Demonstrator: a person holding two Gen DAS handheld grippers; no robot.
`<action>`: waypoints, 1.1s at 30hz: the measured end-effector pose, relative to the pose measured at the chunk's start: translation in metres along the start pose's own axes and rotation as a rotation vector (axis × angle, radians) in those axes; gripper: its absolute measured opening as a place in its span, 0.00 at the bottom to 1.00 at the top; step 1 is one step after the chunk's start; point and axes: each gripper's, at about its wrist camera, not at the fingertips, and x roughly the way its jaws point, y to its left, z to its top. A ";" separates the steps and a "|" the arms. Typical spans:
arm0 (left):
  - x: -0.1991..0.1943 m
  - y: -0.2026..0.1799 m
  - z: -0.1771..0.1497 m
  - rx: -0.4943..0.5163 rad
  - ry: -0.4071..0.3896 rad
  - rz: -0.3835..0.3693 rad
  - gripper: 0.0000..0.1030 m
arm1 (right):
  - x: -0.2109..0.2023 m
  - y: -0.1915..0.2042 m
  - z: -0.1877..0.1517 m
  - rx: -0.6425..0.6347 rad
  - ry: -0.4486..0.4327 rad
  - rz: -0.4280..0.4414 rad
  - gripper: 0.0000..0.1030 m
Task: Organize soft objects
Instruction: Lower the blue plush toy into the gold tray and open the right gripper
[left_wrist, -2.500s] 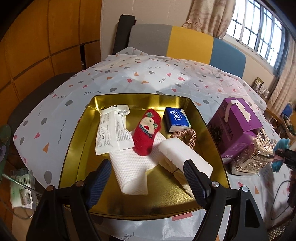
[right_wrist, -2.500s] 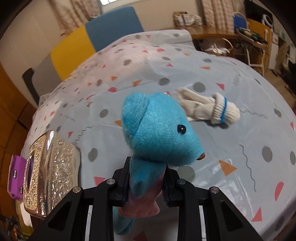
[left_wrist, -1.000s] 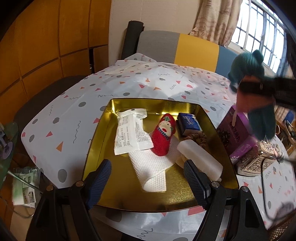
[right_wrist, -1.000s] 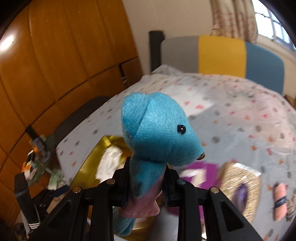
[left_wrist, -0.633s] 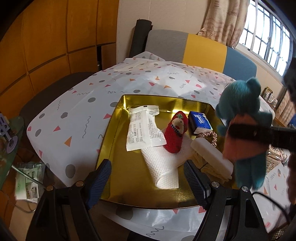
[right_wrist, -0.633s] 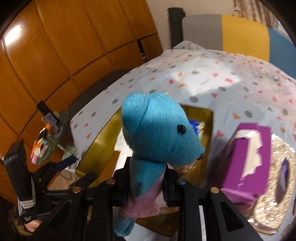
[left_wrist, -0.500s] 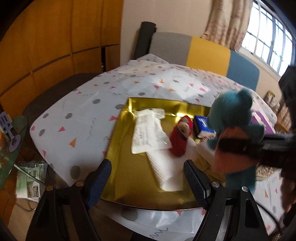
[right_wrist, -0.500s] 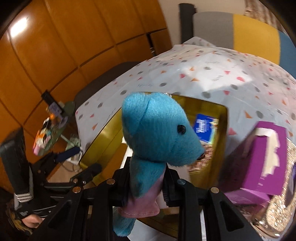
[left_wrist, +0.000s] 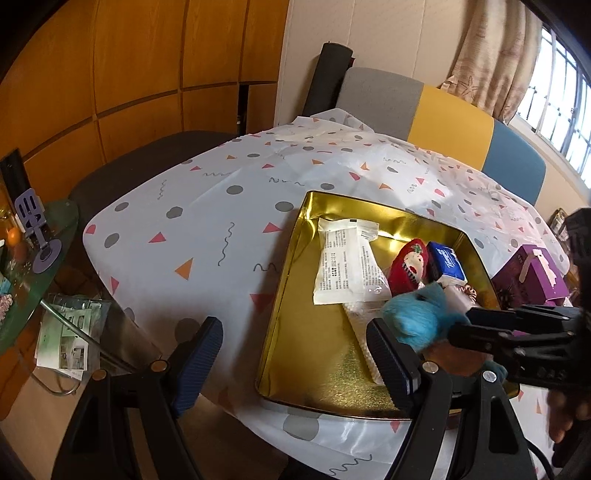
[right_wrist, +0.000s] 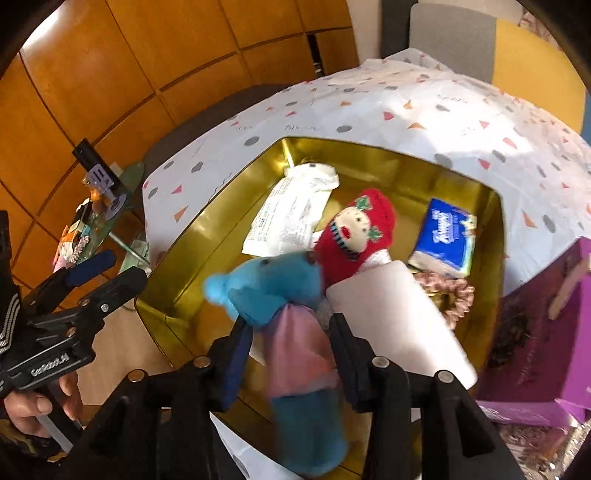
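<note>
A blue plush bear in a pink top (right_wrist: 291, 314) tips forward, blurred, between the spread fingers of my right gripper (right_wrist: 290, 354) over the gold tray (right_wrist: 207, 236); it looks let go. It also shows in the left wrist view (left_wrist: 417, 321). The tray holds a red sock doll (right_wrist: 354, 236), a white packet (right_wrist: 291, 214), a blue tissue pack (right_wrist: 445, 236), a white roll (right_wrist: 395, 317) and a scrunchie (right_wrist: 452, 295). My left gripper (left_wrist: 295, 354) is open and empty at the tray's (left_wrist: 295, 295) near left edge.
A purple box (right_wrist: 543, 332) stands right of the tray. A glass side table (left_wrist: 22, 266) with clutter stands off the table's left edge. A grey, yellow and blue chair back (left_wrist: 436, 107) is behind the table.
My right gripper has opened and come lower over the tray. The blue bear has tipped forward and slipped down from the grip. My left gripper has shifted left.
</note>
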 end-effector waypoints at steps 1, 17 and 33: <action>0.000 -0.002 0.000 0.003 0.000 -0.005 0.78 | -0.002 0.002 -0.001 -0.010 -0.003 -0.002 0.42; -0.013 -0.022 0.004 0.068 -0.023 -0.021 0.79 | -0.003 0.013 -0.024 -0.043 -0.012 -0.042 0.35; -0.025 -0.048 0.003 0.141 -0.044 -0.047 0.79 | -0.113 -0.019 -0.045 0.050 -0.300 -0.174 0.39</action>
